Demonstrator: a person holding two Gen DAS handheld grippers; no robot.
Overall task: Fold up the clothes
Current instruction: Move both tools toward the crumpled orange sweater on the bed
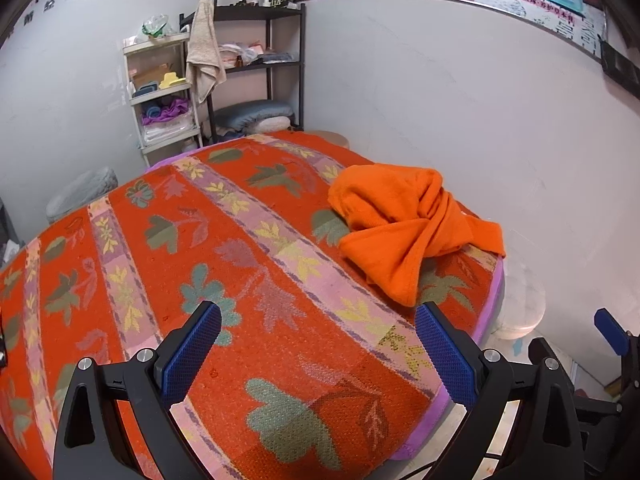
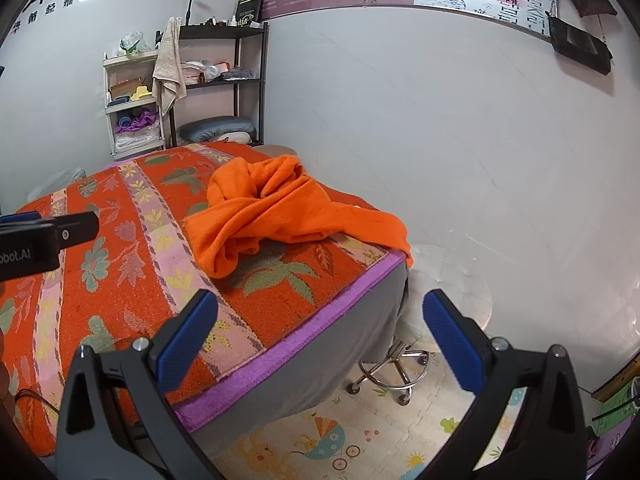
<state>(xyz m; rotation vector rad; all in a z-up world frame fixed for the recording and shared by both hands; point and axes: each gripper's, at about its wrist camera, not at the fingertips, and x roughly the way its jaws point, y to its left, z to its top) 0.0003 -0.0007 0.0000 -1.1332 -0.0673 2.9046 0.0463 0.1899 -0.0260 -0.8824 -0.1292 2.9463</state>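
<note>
Both hand-held grippers, left [image 1: 318, 344] & right [image 2: 320, 332], are hanging apart, empty; orange garment [image 1: 404, 224] at 1 o'clock is overhanging the bed [image 2: 280, 344] edge, w/ risk of sliding off.

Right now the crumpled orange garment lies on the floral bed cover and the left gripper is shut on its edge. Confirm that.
Not quite. The orange garment does lie crumpled on the floral bed cover, but the left gripper is open and short of it, holding nothing, as the left wrist view shows.
</note>
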